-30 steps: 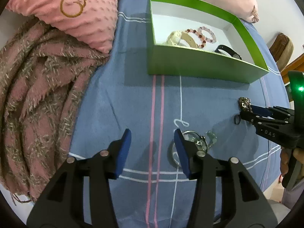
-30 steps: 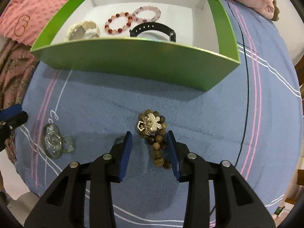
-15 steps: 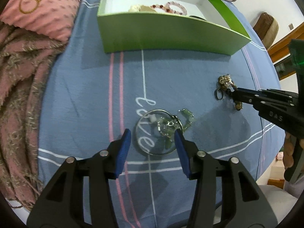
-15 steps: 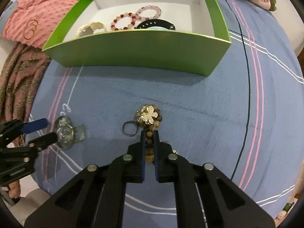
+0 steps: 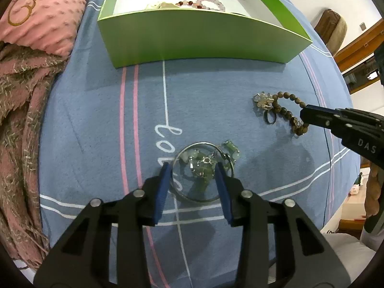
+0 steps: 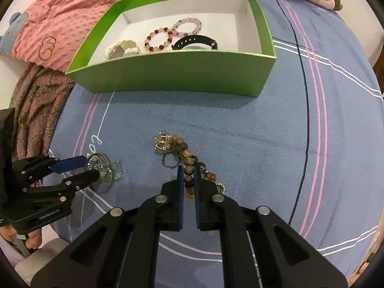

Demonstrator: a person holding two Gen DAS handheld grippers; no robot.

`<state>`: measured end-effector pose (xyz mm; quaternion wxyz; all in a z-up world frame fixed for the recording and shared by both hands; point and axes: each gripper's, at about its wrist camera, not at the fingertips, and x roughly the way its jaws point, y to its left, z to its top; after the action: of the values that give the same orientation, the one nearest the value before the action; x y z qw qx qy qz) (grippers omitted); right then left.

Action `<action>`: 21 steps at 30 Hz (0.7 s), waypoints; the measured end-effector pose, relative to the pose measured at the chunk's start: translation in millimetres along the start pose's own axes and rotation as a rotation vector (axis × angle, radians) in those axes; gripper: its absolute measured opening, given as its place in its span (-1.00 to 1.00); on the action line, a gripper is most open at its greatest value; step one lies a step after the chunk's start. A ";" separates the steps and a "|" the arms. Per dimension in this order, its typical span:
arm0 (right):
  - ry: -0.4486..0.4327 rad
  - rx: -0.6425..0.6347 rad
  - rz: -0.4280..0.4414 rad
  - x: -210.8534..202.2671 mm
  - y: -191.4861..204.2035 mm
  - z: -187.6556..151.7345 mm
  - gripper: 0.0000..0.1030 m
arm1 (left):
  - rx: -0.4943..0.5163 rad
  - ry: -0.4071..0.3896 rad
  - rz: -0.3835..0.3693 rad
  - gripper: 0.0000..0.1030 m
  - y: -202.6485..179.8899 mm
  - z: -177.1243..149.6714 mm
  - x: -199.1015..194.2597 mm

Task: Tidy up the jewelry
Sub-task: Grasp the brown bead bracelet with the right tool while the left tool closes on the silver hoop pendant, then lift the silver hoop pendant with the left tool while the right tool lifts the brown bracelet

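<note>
At lower centre of the right view, the wooden bracelet [image 6: 188, 162] is pinched between the pressed-together fingers of the right gripper [image 6: 189, 171]. Its long axis runs diagonally, charm end toward upper left. The bangle [image 5: 202, 171] is straddled by the spread left gripper [image 5: 193, 170], which was behind it a second ago. The box [image 6: 177, 72] lies above.

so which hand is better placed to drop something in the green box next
Right. The right gripper is already shut on the brown bead bracelet, ready to lift to the green box. The left gripper is open around the silver bangle.
</note>
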<state>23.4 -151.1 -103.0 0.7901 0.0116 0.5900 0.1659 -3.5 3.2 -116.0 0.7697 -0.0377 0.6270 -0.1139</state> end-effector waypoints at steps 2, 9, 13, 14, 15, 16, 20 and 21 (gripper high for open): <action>0.001 0.003 0.002 -0.1 -0.2 -0.7 -0.86 | 0.001 0.002 -0.002 -0.21 0.4 -0.5 0.6; 0.010 0.015 0.014 1.2 -2.0 -4.5 -0.86 | 0.000 0.001 0.003 -0.40 2.3 -1.4 3.4; 0.011 0.021 0.014 2.0 -2.8 -4.9 -0.86 | -0.012 -0.008 -0.021 -0.80 5.6 -1.0 0.5; 0.010 0.023 0.014 1.6 -3.0 -5.1 -0.86 | -0.012 -0.014 -0.017 -0.83 5.4 -1.1 -1.4; 0.009 0.023 0.015 1.1 -3.4 -5.1 -0.86 | -0.011 -0.021 -0.016 -0.83 6.1 -2.0 -3.9; 0.007 0.023 0.016 1.0 -4.1 -5.2 -0.86 | -0.011 -0.033 -0.022 -0.83 6.3 -2.0 -7.6; -0.003 0.025 0.017 -2.1 -5.7 -5.6 -0.86 | -0.013 -0.068 -0.024 -0.84 10.5 -1.7 -22.9; -0.007 0.028 0.018 -3.6 -6.2 -5.6 -0.86 | -0.015 -0.073 -0.026 -0.84 10.7 -1.3 -25.7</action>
<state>18.8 -159.0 -102.7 0.7904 0.0285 0.5893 0.1647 -8.2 19.4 -93.8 0.7903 -0.0556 0.5987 -0.1177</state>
